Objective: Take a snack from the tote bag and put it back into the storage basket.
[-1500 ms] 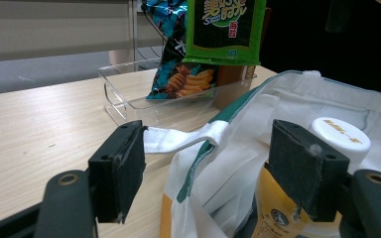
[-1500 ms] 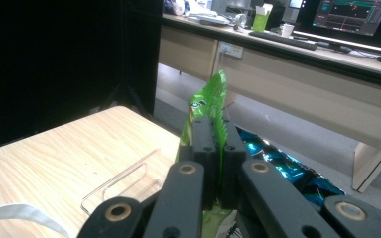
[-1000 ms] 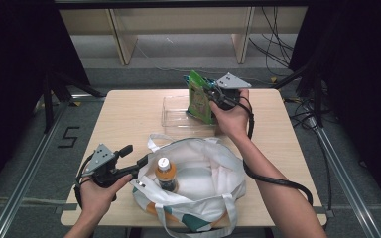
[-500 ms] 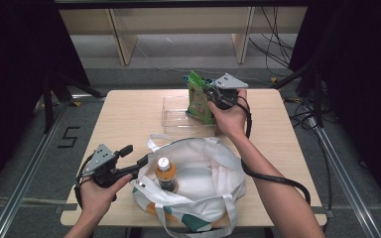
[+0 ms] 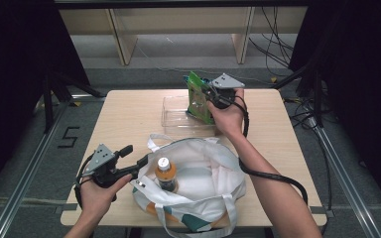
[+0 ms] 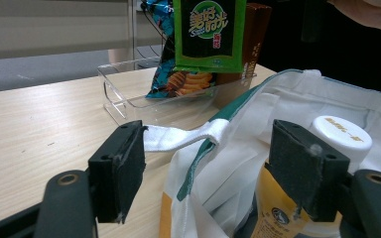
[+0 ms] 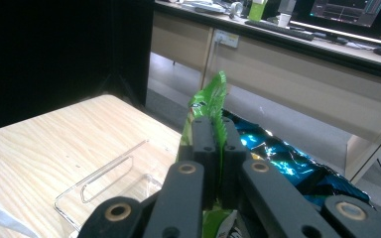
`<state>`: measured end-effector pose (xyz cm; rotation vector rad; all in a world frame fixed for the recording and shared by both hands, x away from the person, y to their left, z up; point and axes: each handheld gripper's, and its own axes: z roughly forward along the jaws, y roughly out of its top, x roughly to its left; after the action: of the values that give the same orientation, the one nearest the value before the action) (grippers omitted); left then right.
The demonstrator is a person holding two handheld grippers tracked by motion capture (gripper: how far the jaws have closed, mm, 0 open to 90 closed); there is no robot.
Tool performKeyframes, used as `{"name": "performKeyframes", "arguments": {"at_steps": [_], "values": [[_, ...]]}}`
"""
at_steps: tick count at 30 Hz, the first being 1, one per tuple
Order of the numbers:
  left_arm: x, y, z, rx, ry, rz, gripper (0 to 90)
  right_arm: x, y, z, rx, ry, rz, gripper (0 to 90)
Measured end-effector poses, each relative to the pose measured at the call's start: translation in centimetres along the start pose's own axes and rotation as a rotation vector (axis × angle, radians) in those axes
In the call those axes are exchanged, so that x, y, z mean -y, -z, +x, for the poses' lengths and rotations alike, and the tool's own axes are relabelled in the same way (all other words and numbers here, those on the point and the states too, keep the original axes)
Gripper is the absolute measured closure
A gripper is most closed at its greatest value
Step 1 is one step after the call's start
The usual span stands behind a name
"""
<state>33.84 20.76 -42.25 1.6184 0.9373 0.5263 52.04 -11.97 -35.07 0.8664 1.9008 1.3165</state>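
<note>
High view: right gripper clamps green packet over tray.
Left gripper, at 7 o'clock, jaws apart at bag rim; bottle inside.

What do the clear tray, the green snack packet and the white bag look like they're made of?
Clear tray: probably rigid acrylic or similar plastic; transparent, glossy, with sharp bright edges.
Green snack packet: thin printed plastic film or foil, with a serrated seal edge.
White bag: soft woven fabric, matte, creased and slumping, with sewn handles.
</note>
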Motion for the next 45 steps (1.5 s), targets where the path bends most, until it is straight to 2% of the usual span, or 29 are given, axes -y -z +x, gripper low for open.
{"name": "performKeyframes", "arguments": {"at_steps": [6, 9, 11, 13, 15, 19, 20, 23, 24, 27, 29, 30, 31, 33, 35, 36, 39, 41, 42, 43, 45], "values": [[0.0, 0.0, 0.0, 0.001, 0.002, 0.0, 29.7, 0.1, -0.4, 0.0, -0.007, -0.009, 0.012, 90.0], [0.0, 0.0, 0.0, 0.001, 0.0, 0.0, 29.8, 0.2, -0.6, -0.1, 0.002, 0.003, 0.005, 90.0], [0.0, 0.0, 0.0, -0.001, 0.001, 0.001, 29.8, 0.3, -0.7, 0.0, -0.004, -0.014, 0.015, 90.0], [0.1, -0.1, 0.0, 0.009, 0.003, -0.006, 29.8, 0.3, -0.8, -0.2, 0.0, 0.002, 0.009, 90.0], [0.1, -0.1, 0.0, 0.01, 0.003, -0.006, 29.8, 0.3, -0.9, -0.1, 0.0, -0.014, 0.005, 90.0], [0.1, -0.1, -0.1, 0.004, 0.0, 0.001, 29.8, 0.4, -1.1, -0.2, 0.009, -0.005, 0.01, 90.0], [0.1, -0.1, -0.1, 0.003, 0.001, 0.002, 29.8, 0.4, -1.2, -0.1, 0.005, -0.016, 0.011, 90.0], [0.1, -0.1, 0.0, 0.01, 0.004, -0.007, 29.8, 0.6, -1.4, 0.0, 0.016, 0.01, 0.01, 90.0], [0.1, -0.1, 0.0, 0.007, 0.002, -0.004, 29.8, 0.6, -1.5, 0.1, 0.008, -0.008, 0.011, 90.0], [0.1, -0.1, -0.1, 0.004, 0.003, 0.002, 29.8, 0.7, -1.7, 0.1, 0.009, 0.011, 0.016, 90.0], [0.1, -0.1, -0.1, 0.004, 0.003, 0.002, 29.8, 0.8, -1.9, 0.3, 0.012, 0.007, 0.02, 90.0], [0.1, -0.1, -0.1, 0.004, 0.002, 0.002, 29.8, 0.8, -2.0, 0.2, 0.029, 0.032, 0.01, 90.0], [0.1, -0.1, 0.0, 0.004, 0.001, 0.002, 29.8, 0.9, -2.1, 0.3, 0.012, 0.014, 0.02, 89.9], [0.1, -0.1, 0.0, 0.005, 0.003, 0.001, 29.8, 0.9, -2.2, 0.3, 0.006, 0.012, 0.026, 89.9], [0.2, -0.1, 0.0, 0.005, 0.004, 0.003, 29.9, 0.9, -2.4, 0.4, 0.01, 0.011, 0.03, 89.9], [0.2, -0.1, 0.0, 0.006, 0.002, 0.003, 29.8, 0.9, -2.4, 0.5, 0.014, -0.005, 0.025, 89.9], [0.1, -0.1, -0.1, 0.006, 0.003, 0.004, 29.8, 0.9, -2.6, 0.5, 0.003, 0.008, 0.022, 89.9], [0.1, -0.1, -0.1, 0.006, 0.003, 0.004, 29.8, 1.0, -2.6, 0.5, 0.021, 0.015, 0.033, 89.9], [0.1, -0.1, -0.1, 0.005, 0.003, 0.004, 29.8, 0.9, -2.7, 0.4, 0.02, 0.037, 0.016, 89.9], [0.1, -0.1, 0.0, 0.005, 0.002, 0.004, 29.8, 1.0, -2.7, 0.5, 0.016, 0.022, 0.02, 89.9], [0.1, -0.1, -0.1, 0.005, 0.003, 0.004, 29.8, 1.0, -2.8, 0.5, 0.026, 0.031, 0.024, 89.8]]}}
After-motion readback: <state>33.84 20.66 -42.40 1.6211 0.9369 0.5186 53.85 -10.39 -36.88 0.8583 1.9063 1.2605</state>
